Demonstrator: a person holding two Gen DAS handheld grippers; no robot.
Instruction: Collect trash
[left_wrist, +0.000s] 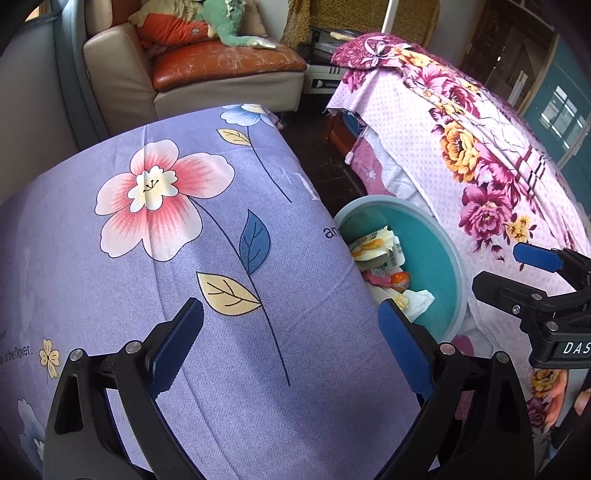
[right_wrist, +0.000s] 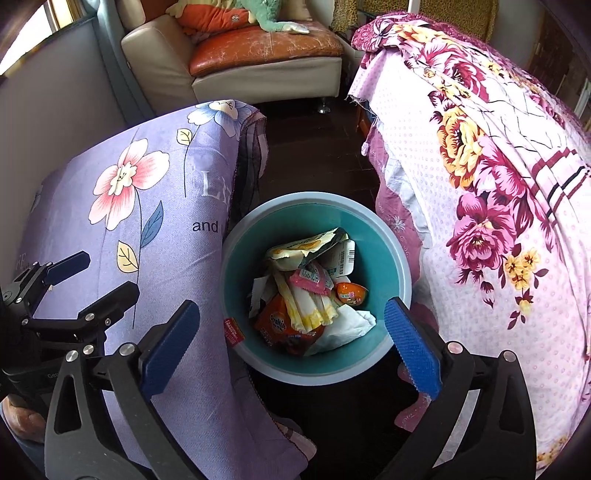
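A teal bin with a pale blue rim (right_wrist: 400, 266) stands on the dark floor between two beds. It holds several wrappers, among them an orange Ovaltine packet (right_wrist: 275, 325), a pink sachet (right_wrist: 312, 278), an orange egg-shaped item (right_wrist: 351, 293) and a white tissue (right_wrist: 349, 325). A red wrapper (right_wrist: 232, 330) hangs over the bin's near-left rim. My right gripper (right_wrist: 291, 341) is open and empty, just above the bin. My left gripper (left_wrist: 291, 345) is open and empty over the purple flowered quilt (left_wrist: 166, 229). The bin (left_wrist: 439, 236) shows partly behind the quilt's edge.
A bed with a pink flowered cover (right_wrist: 498, 184) lies right of the bin. A beige sofa with an orange cushion (right_wrist: 266, 48) and soft toys stands at the back. The other gripper shows at each view's edge (left_wrist: 535, 280) (right_wrist: 74, 291).
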